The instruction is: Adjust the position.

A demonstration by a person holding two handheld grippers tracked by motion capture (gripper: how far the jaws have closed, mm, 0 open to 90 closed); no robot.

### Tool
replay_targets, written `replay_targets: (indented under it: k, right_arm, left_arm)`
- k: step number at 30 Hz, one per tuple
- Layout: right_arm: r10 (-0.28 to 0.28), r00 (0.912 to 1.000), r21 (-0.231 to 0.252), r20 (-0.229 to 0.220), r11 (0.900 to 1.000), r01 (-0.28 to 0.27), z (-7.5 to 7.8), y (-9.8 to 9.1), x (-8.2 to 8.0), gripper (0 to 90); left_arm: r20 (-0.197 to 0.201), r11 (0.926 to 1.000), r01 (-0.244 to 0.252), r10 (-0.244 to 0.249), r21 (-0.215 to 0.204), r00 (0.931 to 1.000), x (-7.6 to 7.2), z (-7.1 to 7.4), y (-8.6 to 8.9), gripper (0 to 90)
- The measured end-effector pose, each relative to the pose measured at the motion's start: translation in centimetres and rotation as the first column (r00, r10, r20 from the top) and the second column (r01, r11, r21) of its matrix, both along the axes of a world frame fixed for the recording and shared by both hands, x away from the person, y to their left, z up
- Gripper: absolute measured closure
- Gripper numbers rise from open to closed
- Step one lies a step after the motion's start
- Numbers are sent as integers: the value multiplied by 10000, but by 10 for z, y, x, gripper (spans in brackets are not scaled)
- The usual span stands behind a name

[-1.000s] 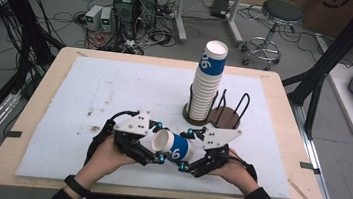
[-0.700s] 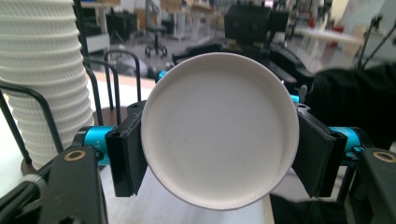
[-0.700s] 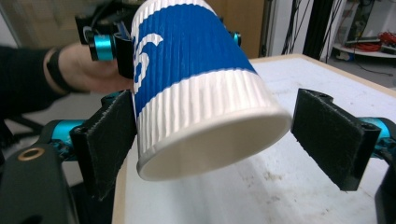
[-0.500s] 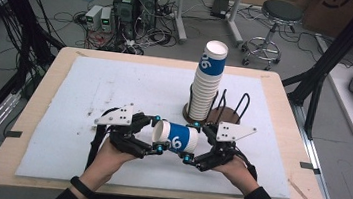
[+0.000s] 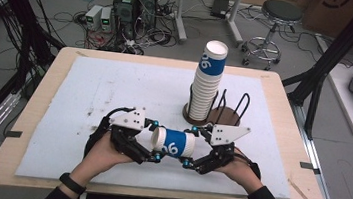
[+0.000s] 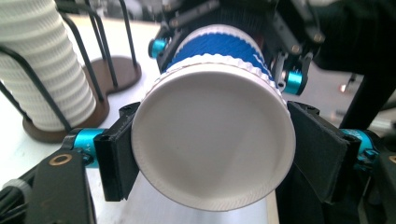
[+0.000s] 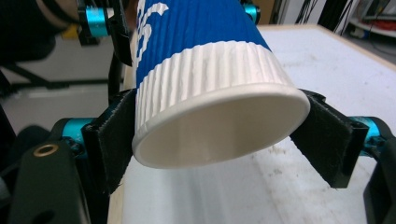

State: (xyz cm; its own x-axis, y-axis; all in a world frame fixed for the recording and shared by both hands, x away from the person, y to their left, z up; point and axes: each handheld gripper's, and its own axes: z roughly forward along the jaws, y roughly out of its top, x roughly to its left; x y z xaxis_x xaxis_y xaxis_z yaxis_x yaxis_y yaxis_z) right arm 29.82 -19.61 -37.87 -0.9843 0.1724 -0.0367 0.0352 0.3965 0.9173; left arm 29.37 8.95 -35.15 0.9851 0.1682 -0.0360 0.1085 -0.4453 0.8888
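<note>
Widest of all, a wooden table [image 5: 286, 92], topped almost edge to edge by a scuffed white mat [image 5: 115, 92].

At about 1 o'clock from the mat's middle, a tall stack of ribbed paper cups [image 5: 205, 90], leaning slightly and topped by a blue-banded one. Stands in a dark wire holder [image 5: 223, 116] with a round brown base. In the left gripper view, found at 10 o'clock, behind the jaws.

At 6 o'clock on the mat, near the table's front edge, two hands facing each other, the left hand [image 5: 100, 154] at 7 o'clock, the right hand [image 5: 242, 170] at 5 o'clock.

Left gripper [image 5: 154, 141] at 9 o'clock of the carried thing, jaws just now widening, one black pad on each side of the white end. Pressing or merely lying alongside: cannot tell.

Right gripper [image 5: 190, 146] at 3 o'clock of it, jaws just now narrowing, clasped on the other end. One pad plainly against the ribbed white band, the other meeting the rim.

Between the two, the paper cup [image 5: 175, 143]: blue middle with white print, white ribbed ends, lying level along the 9-to-3 line, lifted clear of the mat, well apart from the stack.

Smallest, a black band [image 5: 68, 183] round the left wrist.
</note>
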Motion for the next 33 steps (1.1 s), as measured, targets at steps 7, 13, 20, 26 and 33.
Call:
replay_targets:
  k: [7, 13, 20, 26, 33]
  right_arm:
    - [102, 9985, -549, 545, 9985, -72, 1, 2, -1, 163]
    - [-26, 9991, 938, -416, 9956, 65, 5, -10, 4, 159]
    - [36, 9948, 1581, -1022, 9873, 127, 4, -7, 5, 144]
    - [154, 9954, 1519, -945, 9884, -9, 4, -8, 5, 164]
    - [148, 9971, 1136, -747, 9935, -62, 3, -6, 3, 180]
  left_arm:
    - [180, 9994, 318, -316, -157, 9993, 4, -7, 3, 286]
    - [295, 9843, 283, -235, -1742, 9993, 5, -12, 9, 291]
    - [250, 9657, 317, -261, -2578, 9993, 4, -16, 7, 290]
    - [43, 9721, 353, -352, -2319, 9994, 4, -16, 6, 288]
    - [-101, 9953, 354, -364, -900, 9993, 3, -11, 0, 233]
